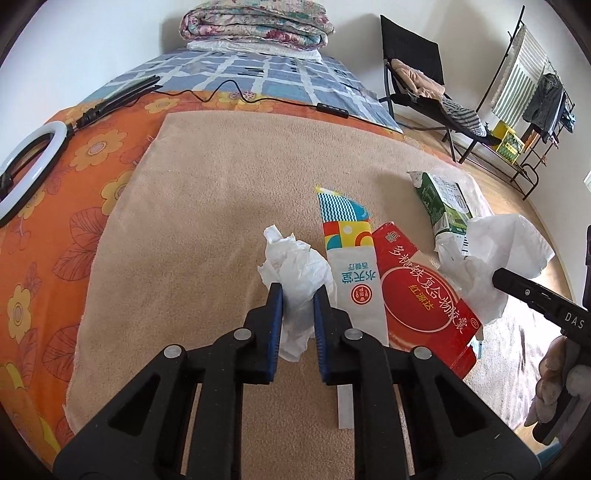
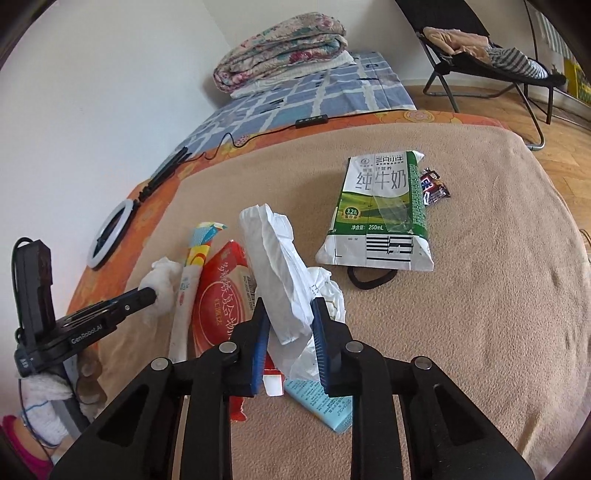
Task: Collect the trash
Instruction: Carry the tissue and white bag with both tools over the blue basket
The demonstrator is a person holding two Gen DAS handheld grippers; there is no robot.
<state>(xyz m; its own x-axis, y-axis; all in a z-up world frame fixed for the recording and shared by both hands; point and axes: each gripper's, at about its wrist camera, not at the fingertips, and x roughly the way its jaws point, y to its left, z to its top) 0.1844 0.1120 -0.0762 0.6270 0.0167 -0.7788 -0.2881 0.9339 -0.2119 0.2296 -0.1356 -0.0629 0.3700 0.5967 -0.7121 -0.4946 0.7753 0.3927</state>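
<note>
Trash lies on a tan blanket (image 1: 207,206). My left gripper (image 1: 298,291) is shut on a crumpled white tissue (image 1: 295,273), which also shows in the right wrist view (image 2: 162,280). My right gripper (image 2: 290,306) is shut on a crumpled white wrapper (image 2: 280,266), seen from the left wrist as a white wad (image 1: 506,254). Beside them lie a colourful paper sleeve (image 1: 351,251), a red box (image 1: 424,295), a flattened green-and-white milk carton (image 2: 380,214), a dark snack wrapper (image 2: 434,186) and a light blue packet (image 2: 321,406).
A black hair tie (image 2: 369,278) lies by the carton. A ring light (image 1: 26,170) with cable lies on the orange sheet at left. A folded quilt (image 1: 255,22) is at the bed's far end. A black chair (image 1: 417,74) and a clothes rack (image 1: 532,96) stand on the floor at right.
</note>
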